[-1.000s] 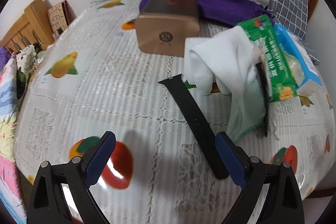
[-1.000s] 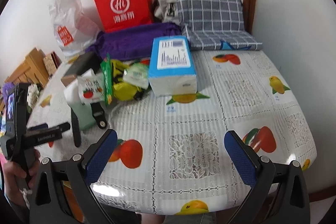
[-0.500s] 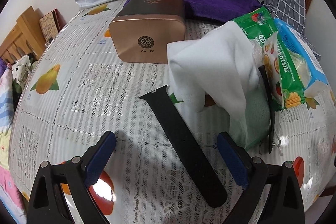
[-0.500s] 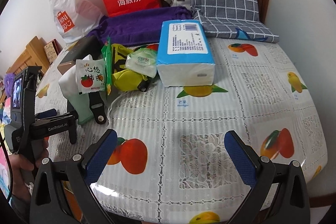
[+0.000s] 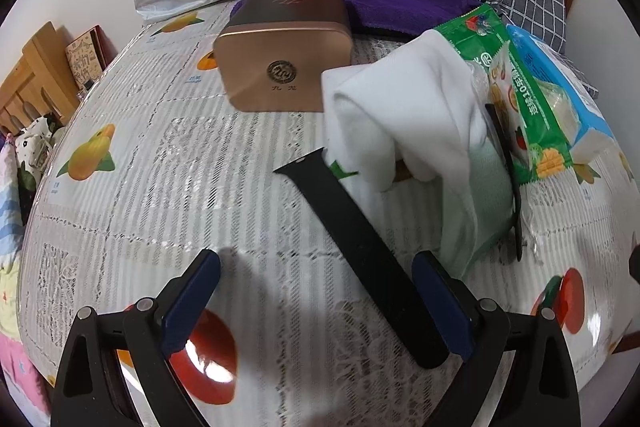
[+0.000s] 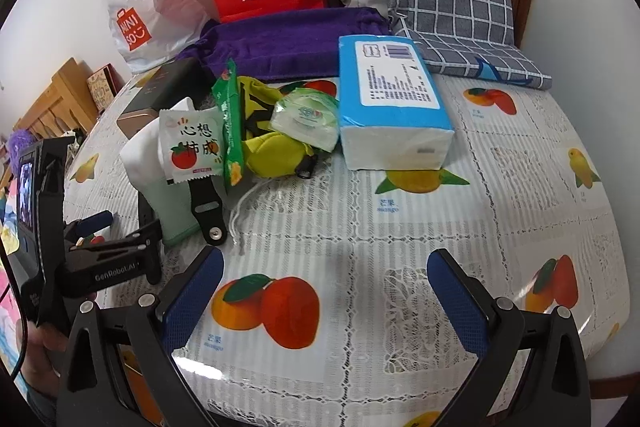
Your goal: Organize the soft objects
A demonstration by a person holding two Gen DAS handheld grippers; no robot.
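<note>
1. Seen from the left wrist, the left gripper [image 5: 316,301] holds its blue-padded fingers wide and grips nothing. It has pushed forward over the last second, so the flat black rubber watch strap [image 5: 360,251] now runs between the fingers, its near end just inside the right finger [image 5: 442,303]; a pinch looks close.
2. Just beyond the strap, the crumpled white cotton sock [image 5: 400,119] with its pale green cuff [image 5: 480,207] drapes against the green snack packet [image 5: 516,95]. The gold metal tin [image 5: 284,63] stands beside it, touching or nearly so.
3. Open fruit-print plastic tablecloth [image 5: 160,167] lies to the left, good room for pulling the strap clear.
4. From the right wrist, the right gripper [image 6: 324,301] is likewise spread wide and empty, and has edged nearer the pile since a second ago.
5. Its side of the table is bare up to the blue-and-white tissue pack [image 6: 392,95]; the table's rim curves away close on the right, so I judge placements safer toward the middle. The left gripper shows at the left edge, beside the sock.
</note>
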